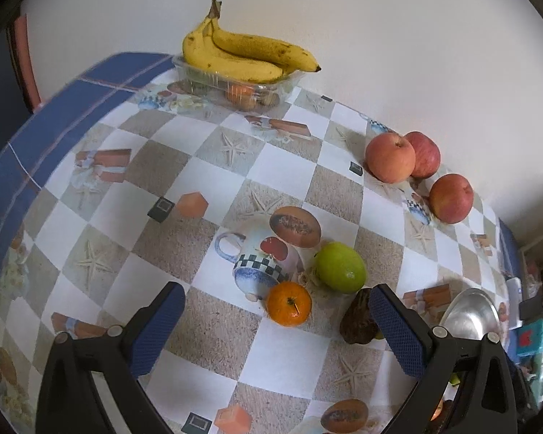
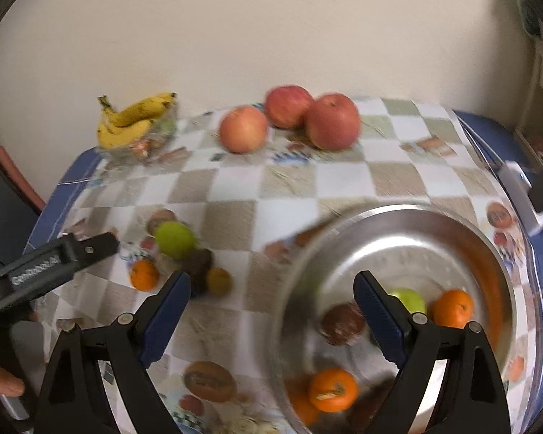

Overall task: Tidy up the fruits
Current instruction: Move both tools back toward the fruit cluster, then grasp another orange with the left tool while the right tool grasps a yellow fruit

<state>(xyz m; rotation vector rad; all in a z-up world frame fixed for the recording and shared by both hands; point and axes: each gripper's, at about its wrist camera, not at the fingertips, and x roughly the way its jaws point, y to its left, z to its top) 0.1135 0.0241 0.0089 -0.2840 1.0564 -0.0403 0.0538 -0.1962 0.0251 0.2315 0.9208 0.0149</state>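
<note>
Both tools stand wide apart with nothing between their pads: our left tool hangs over the checkered worktop, our right tool over the near rim of the steel bowl. Between the left tool's blue pads we see a mandarin on the cloth, a green fruit just behind it to the right, and a dark brown fruit close against the right pad. From the right wrist view a small yellowish fruit shows beside that dark one. Inside the bowl lie a second green fruit, two mandarins, one at the far right side and one at the near edge, and another brown fruit; motion blur smears that part, so we cannot tell whether they touch. Three red apples sit near the wall at the far edge of the worktop, two touching and one apart. A bunch of bananas rests on top of a clear plastic tray at the far left corner, with something orange inside the tray. A person's hand shows at the lower left of the right wrist view.
</note>
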